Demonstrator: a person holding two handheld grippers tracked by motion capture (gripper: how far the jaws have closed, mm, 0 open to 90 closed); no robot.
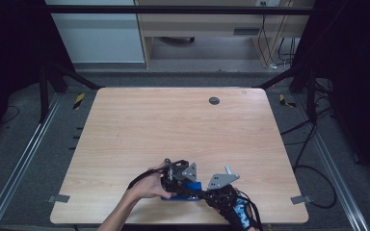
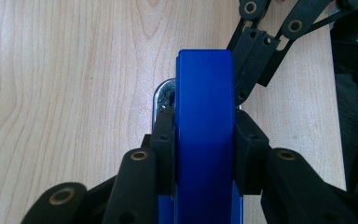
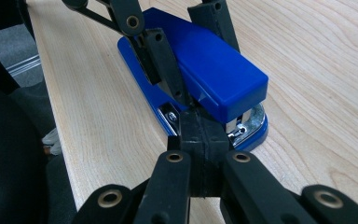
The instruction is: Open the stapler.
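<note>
At the lower centre of the high frame, I kept the left claw (image 2: 204,140) clamped across the blue stapler (image 2: 205,116) to steady it on the tabletop (image 1: 173,125), while the right claw (image 3: 204,135), pressed together, nosed its metal front.

In the high view the blue stapler (image 1: 189,186) lay mostly hidden beneath both grippers — the left gripper view cut its near end off at the bottom edge.
</note>
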